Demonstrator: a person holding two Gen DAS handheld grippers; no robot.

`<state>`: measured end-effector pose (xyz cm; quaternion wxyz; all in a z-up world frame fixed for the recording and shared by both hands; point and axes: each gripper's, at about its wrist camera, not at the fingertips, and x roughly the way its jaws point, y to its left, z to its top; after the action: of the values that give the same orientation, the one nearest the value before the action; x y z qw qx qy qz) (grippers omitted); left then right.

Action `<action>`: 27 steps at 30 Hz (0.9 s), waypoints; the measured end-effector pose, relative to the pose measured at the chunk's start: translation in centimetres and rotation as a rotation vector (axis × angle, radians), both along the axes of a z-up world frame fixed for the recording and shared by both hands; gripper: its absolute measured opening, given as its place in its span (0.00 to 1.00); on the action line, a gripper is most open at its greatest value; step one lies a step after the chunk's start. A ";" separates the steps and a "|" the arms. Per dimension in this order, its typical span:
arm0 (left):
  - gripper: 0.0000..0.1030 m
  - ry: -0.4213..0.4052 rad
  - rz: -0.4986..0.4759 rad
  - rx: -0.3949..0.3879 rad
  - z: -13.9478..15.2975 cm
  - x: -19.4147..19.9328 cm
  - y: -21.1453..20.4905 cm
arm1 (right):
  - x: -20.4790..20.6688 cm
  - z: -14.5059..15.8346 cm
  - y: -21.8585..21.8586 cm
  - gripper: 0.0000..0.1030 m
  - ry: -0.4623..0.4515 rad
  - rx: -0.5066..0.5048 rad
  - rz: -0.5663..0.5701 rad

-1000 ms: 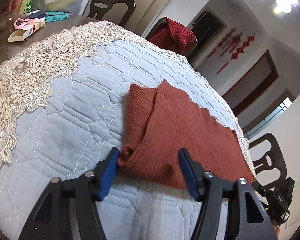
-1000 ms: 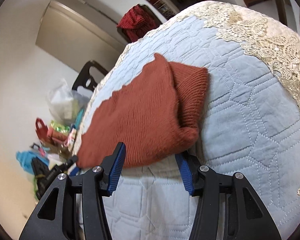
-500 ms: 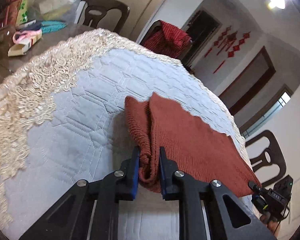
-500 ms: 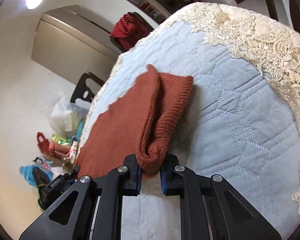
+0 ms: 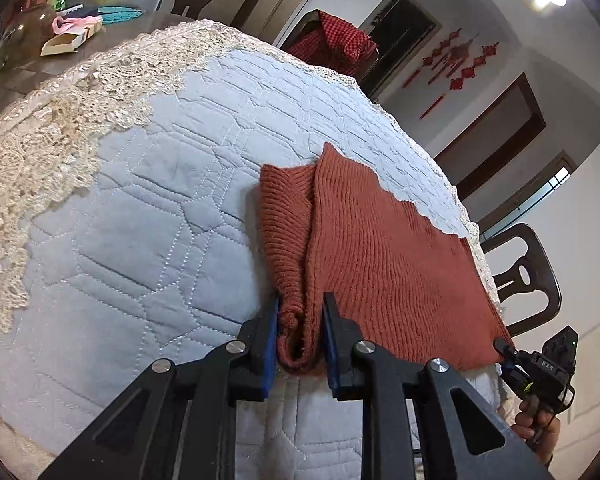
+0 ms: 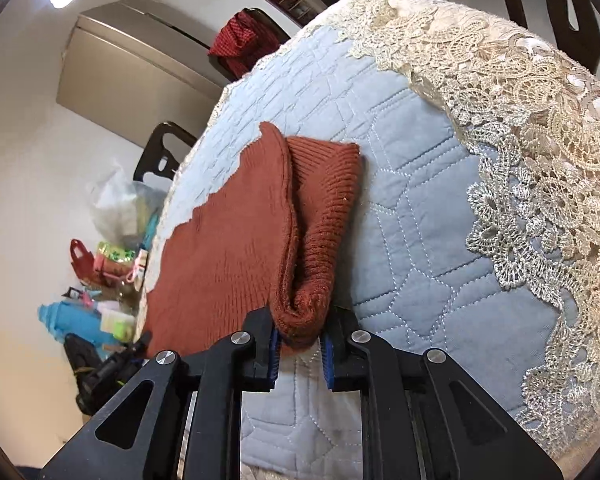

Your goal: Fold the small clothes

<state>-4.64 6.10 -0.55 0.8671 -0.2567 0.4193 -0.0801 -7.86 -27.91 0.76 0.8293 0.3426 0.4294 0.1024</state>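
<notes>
A rust-red knitted garment [image 5: 380, 256] lies folded on the light blue quilted cloth [image 5: 148, 216]. My left gripper [image 5: 300, 340] is shut on the near left corner, pinching a bunched ribbed fold between its blue pads. My right gripper [image 6: 300, 344] is shut on the near right corner of the same garment [image 6: 236, 248], where the ribbed edge rolls over. The right gripper also shows at the far right of the left wrist view [image 5: 540, 364]. The garment's far edge rests flat on the quilt.
A cream lace border [image 6: 540, 160] runs round the quilt. Dark chairs [image 5: 528, 276] stand around the table, one draped with red checked cloth [image 5: 332, 44]. A jar, a box and bags [image 5: 60, 28] sit on the bare table beyond the lace.
Both grippers, open around the near corners a second ago, have closed on the garment's corners and lifted the pinched edge slightly. Little has changed in the last half second.
</notes>
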 end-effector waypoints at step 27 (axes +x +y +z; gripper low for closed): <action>0.28 -0.140 -0.104 0.307 3.1 3.6 -5.0 | 1.8 3.1 3.8 0.14 -0.150 -0.363 0.013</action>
<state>-1.01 1.06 2.59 0.9178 -0.0931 0.3780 -0.0778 -6.03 -24.11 3.89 0.9064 0.1758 0.3803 0.0539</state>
